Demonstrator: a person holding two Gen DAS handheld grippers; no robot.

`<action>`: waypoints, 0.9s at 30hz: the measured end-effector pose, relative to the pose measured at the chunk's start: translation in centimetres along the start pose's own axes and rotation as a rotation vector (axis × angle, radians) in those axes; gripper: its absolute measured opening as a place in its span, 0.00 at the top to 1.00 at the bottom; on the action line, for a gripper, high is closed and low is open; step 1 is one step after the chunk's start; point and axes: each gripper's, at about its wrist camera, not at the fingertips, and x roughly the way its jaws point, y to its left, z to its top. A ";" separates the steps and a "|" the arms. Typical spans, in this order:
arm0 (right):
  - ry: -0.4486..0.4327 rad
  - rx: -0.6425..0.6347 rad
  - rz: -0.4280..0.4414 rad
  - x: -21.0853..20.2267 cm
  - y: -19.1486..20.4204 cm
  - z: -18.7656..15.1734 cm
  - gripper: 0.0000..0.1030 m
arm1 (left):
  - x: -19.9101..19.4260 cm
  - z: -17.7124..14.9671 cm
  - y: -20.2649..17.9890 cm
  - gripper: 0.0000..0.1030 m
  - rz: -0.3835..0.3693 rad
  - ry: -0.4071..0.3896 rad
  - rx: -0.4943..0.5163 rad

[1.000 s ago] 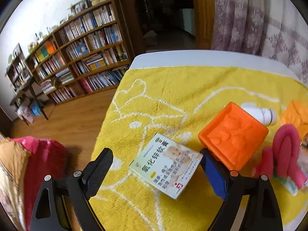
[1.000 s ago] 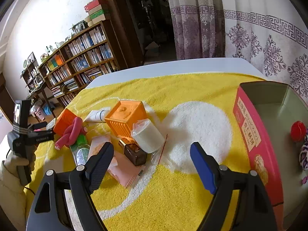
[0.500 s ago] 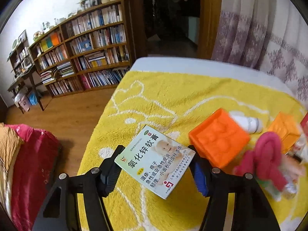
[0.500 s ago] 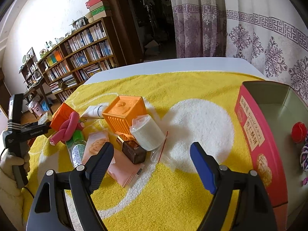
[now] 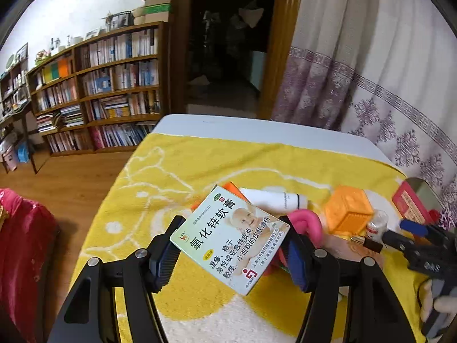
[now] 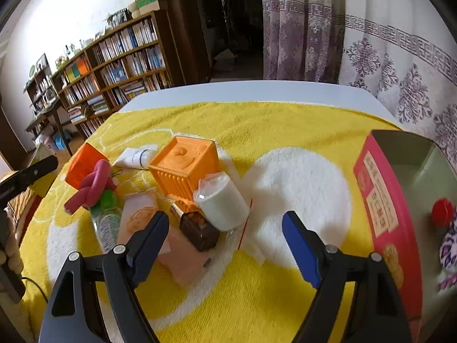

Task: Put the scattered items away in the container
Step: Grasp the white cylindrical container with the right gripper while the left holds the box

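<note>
1. My left gripper (image 5: 231, 253) is clenched on the ointment box (image 5: 228, 240); a second ago my jaws stood wide around it as it lay flat on the yellow towel (image 5: 177, 171); now both pads press its sides and it is up off the towel, tilted.
2. Since that earlier frame my left view has swung toward the heap; the white tube (image 5: 274, 200), the pink twisted foam curler (image 5: 307, 224) and the orange cube (image 5: 348, 210) now sit just behind the box, and the red container (image 5: 411, 208) has come into view at the far right.
3. My right gripper (image 6: 225, 245) is released, jaws wide and nothing between them, as before; it hangs over the worktop above the wrapped white roll (image 6: 221, 204) and the dark brown bottle (image 6: 200, 230).
4. The heap has not shifted; only my right view has closed in a little on the pink sachets (image 6: 177, 245).
5. The container (image 6: 382, 217) stands at the right edge of the towel, open, with a red ball (image 6: 442, 213) inside.
</note>
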 end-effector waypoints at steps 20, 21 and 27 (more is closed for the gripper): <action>-0.036 0.049 0.069 -0.1 -1.0 0.1 0.55 | -0.4 -0.5 -0.5 0.35 -0.026 0.007 -0.022; -0.042 0.054 0.074 -0.4 -1.1 0.1 0.55 | -0.6 -0.5 -0.8 0.35 -0.028 0.005 -0.024; -0.111 0.086 0.085 -3.4 -2.1 -0.4 0.55 | -1.5 -0.5 -3.4 0.35 -0.046 0.001 0.001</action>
